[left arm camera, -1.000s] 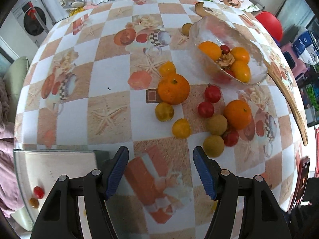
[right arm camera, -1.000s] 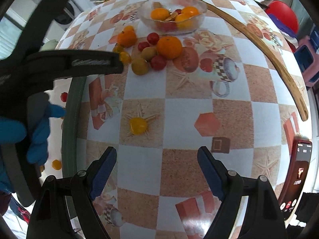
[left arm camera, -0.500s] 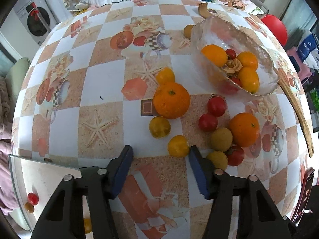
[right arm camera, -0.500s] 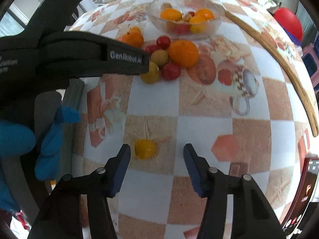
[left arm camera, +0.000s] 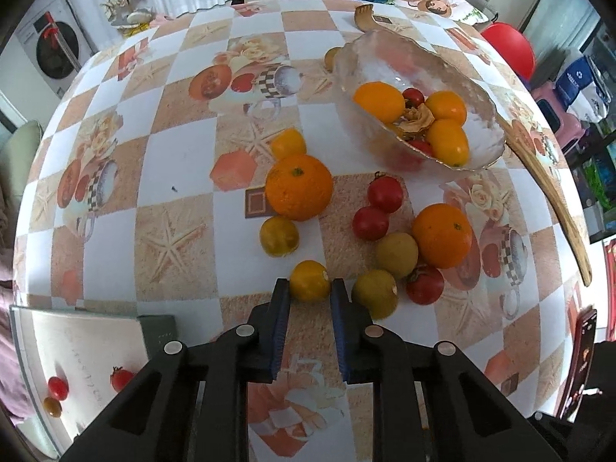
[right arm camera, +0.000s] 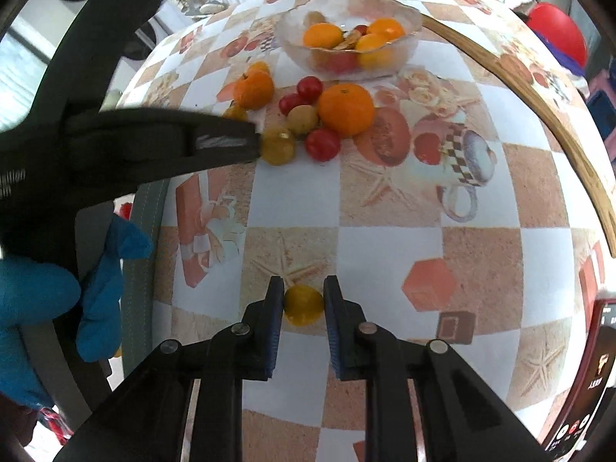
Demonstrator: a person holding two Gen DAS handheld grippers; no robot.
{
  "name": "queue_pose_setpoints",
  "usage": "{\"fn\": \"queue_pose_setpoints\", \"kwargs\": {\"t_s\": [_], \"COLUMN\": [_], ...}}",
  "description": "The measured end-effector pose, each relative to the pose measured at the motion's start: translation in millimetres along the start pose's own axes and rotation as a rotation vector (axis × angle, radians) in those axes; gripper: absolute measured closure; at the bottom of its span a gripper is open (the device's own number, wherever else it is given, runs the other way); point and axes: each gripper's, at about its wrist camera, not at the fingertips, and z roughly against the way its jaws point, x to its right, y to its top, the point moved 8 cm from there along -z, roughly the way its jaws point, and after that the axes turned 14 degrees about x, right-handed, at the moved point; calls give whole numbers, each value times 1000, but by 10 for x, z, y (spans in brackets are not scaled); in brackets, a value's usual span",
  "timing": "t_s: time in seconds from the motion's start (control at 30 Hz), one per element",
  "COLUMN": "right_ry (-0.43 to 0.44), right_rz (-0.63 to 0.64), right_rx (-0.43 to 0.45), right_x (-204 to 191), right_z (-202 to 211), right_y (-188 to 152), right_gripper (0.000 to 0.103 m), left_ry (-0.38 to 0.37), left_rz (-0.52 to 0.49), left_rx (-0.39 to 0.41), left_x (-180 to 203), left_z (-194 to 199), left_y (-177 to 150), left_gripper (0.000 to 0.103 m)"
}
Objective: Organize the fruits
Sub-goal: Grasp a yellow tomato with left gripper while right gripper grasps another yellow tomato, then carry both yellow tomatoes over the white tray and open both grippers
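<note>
Yellow tomato (left arm camera: 309,280) on the checkered tablecloth (left arm camera: 184,161), clenched between the left gripper (left arm camera: 307,296) pads, another yellow tomato (right arm camera: 303,304) likewise pinched by the right gripper (right arm camera: 304,300), both short of the loose fruit beside the glass bowl (left arm camera: 477,115).

The right gripper (right arm camera: 304,304) has its blue pads pressed on either side of a small yellow tomato (right arm camera: 303,305) that sits on the checked tablecloth (right arm camera: 389,208). Well beyond its tips lies a cluster of oranges, red tomatoes and yellow fruits (right arm camera: 308,115), with a glass bowl (right arm camera: 348,40) of fruit farther still. To its left, the left gripper (right arm camera: 254,142) reaches in with its tip touching a yellow fruit (right arm camera: 278,148), above a blue-gloved hand (right arm camera: 57,300).
</note>
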Motion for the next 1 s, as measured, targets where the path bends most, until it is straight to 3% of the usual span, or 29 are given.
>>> {"fn": "queue_pose_setpoints", "kwargs": {"t_s": [0.3, 1.0], "right_ry": [7, -23], "right_rz": [-56, -70], "right_rx": [-2, -18], "right_x": [245, 158], "right_z": [188, 607], "right_y": [-41, -198], "right_gripper": [80, 80], "left_ry": [-26, -34], "left_rz": [-5, -4], "left_rx": [11, 43], "left_x": [-78, -430], "left_z": [239, 962], "left_y": [-126, -492], "left_gripper": [80, 80]}}
